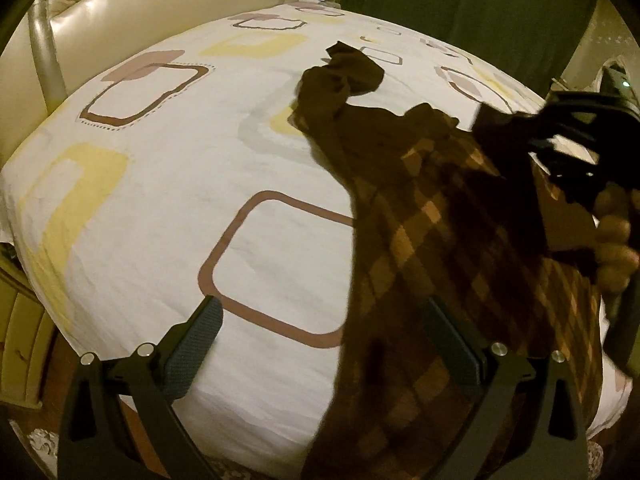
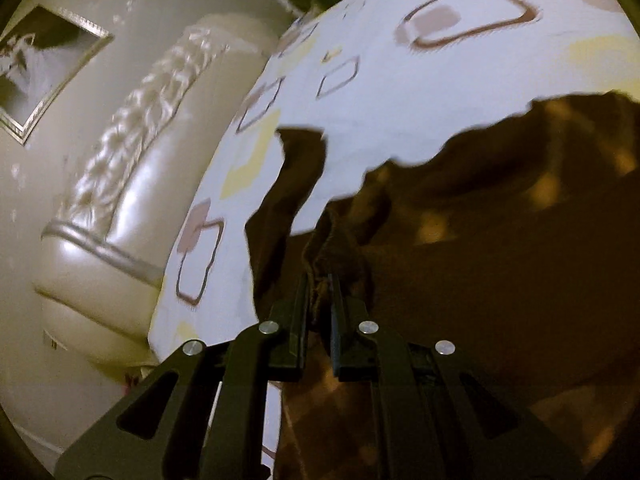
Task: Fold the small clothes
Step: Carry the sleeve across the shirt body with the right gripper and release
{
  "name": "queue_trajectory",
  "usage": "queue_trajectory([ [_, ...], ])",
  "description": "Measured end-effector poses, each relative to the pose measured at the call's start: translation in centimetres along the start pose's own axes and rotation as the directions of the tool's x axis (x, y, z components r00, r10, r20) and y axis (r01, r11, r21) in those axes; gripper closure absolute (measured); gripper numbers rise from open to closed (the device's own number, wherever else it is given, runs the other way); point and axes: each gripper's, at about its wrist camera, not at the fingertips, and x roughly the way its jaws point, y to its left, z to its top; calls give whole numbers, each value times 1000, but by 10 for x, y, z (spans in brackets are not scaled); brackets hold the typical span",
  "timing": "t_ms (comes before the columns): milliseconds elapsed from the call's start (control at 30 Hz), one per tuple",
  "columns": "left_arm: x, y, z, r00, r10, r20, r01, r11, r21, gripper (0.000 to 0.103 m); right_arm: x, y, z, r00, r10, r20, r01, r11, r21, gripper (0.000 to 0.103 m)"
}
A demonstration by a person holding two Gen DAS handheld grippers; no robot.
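On the bed (image 1: 168, 208), brown checked garment (image 1: 460, 240) ran lengthwise toward headboard (image 1: 132, 12). Right tool (image 2: 320, 288) pinched its edge; left tool (image 1: 320, 328) gaped wide, empty.

Dim yellowish indoor light, strong fisheye edge warp, motion-blurred dark cloth (image 2: 500, 260).

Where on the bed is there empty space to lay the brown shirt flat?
The bedsheet is bare between the cream headboard and the brown checked garment, right ahead of the open left gripper. It is crowded on the other side, where the right gripper pinches the cloth.
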Motion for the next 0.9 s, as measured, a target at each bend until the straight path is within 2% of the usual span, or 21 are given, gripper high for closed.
queue_trajectory([
  [200, 3, 8, 3, 1000, -6, -1, 6, 1000, -28, 4, 38, 30, -19, 998, -21, -62, 16, 997, -82, 95],
  [467, 7, 14, 5, 1000, -9, -3, 9, 999, -48, 4, 67, 34, -36, 992, -47, -119, 35, 995, -98, 94],
  [667, 9, 18, 6, 1000, -7, -3, 7, 998, -58, 4, 78, 27, -45, 989, -48, -142, 38, 997, -71, 84],
  [733, 9, 18, 8, 1000, -7, 0, 7, 998, -57, 4, 77, 24, -47, 987, -20, -158, 12, 998, -54, 73],
  [800, 8, 16, 11, 1000, -10, 7, 10, 998, -54, 4, 71, 22, -48, 986, 13, -168, -20, 999, -42, 70],
  [900, 9, 9, 20, 1000, -22, 20, 23, 999, -35, 4, 48, 15, -45, 989, 55, -138, -60, 998, -30, 61],
])
